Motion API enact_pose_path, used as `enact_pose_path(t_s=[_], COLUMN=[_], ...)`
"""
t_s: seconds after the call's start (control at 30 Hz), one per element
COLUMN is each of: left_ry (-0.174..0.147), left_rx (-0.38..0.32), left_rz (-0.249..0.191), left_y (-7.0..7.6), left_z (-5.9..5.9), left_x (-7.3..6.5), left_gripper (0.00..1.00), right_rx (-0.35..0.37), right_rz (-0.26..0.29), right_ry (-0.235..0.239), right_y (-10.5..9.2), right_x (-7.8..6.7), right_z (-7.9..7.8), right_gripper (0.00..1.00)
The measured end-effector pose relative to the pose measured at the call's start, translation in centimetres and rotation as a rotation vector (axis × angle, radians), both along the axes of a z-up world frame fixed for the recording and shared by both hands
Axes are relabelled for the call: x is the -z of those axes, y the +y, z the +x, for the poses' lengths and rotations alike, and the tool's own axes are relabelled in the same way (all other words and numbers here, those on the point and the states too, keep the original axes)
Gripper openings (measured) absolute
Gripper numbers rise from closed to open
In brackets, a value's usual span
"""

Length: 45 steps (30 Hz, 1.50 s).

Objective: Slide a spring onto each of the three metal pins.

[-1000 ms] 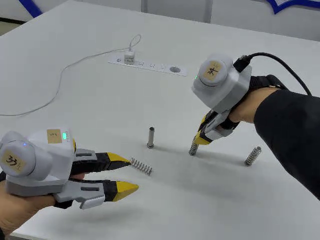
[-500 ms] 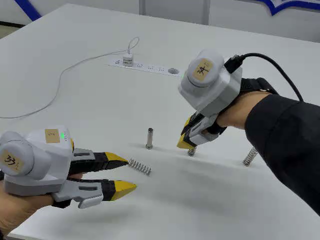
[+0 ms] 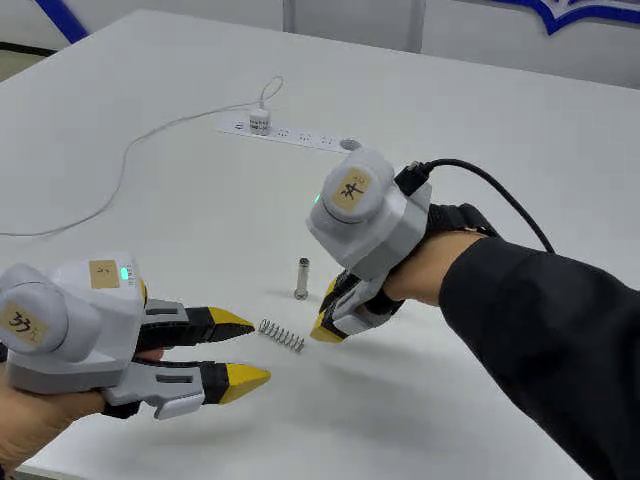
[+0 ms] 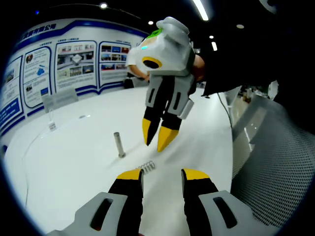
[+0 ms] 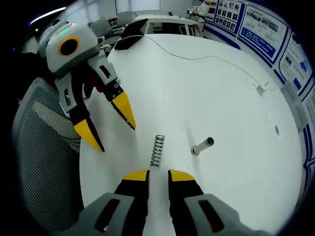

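On the white counter (image 3: 200,220), our right tool (image 3: 322,333), narrowly parted and empty, has come across to the loose spring (image 3: 281,335) lying near the bare pin (image 3: 302,277), likely to pick it up, while our left tool (image 3: 256,348) hovers spread.

- Left tool (image 3: 250,348): pale grey rounded housing; blk fingers (image 3: 190,323) w/ yellow tips; tan sticker (image 3: 25,322) w/ handwritten mark; 2nd tan label on top; small green LED (image 3: 127,272)
- Right tool (image 3: 326,312): same grey body, blk/yellow fingers; round cap sticker (image 3: 352,187), tan, handwritten; green glow at side; blk cable (image 3: 490,185) out the rear
- Right arm: blk long sleeve (image 3: 540,330); blk wrist strap (image 3: 455,218)
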<state>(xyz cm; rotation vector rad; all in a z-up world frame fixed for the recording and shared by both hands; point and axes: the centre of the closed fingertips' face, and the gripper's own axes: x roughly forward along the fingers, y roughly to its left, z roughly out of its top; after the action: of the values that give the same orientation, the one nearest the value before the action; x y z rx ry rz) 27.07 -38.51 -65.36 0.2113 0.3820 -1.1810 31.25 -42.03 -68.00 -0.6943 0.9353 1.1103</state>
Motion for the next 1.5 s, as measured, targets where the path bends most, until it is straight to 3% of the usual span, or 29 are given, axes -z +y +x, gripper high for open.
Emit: enact_pose_path(t_s=[0.33,0.93,1.17,1.5], left_ry=[0.005,0.007,0.003,-0.006], left_rx=[-0.001,-0.006,-0.007,-0.003], left_rz=[0.001,0.005,0.011,0.023], left_y=[0.1,0.2,0.3,-0.1], left_z=[0.1,0.1,0.2,0.3], left_x=[0.2,0.2,0.1,0.1], left_gripper=[0.31,0.31,0.30,0.32], right_rx=[0.031,0.075,0.048,0.004], right_rz=[0.007,-0.010,-0.004,0.018], right_ry=[0.025,0.046,0.028,0.038], right_y=[0.9,1.2,1.0,-0.1], right_x=[1.8,3.4,2.9,0.4], right_z=[-0.2,0.1,-0.2,-1.6], right_gripper=[0.16,0.12,0.11,0.11])
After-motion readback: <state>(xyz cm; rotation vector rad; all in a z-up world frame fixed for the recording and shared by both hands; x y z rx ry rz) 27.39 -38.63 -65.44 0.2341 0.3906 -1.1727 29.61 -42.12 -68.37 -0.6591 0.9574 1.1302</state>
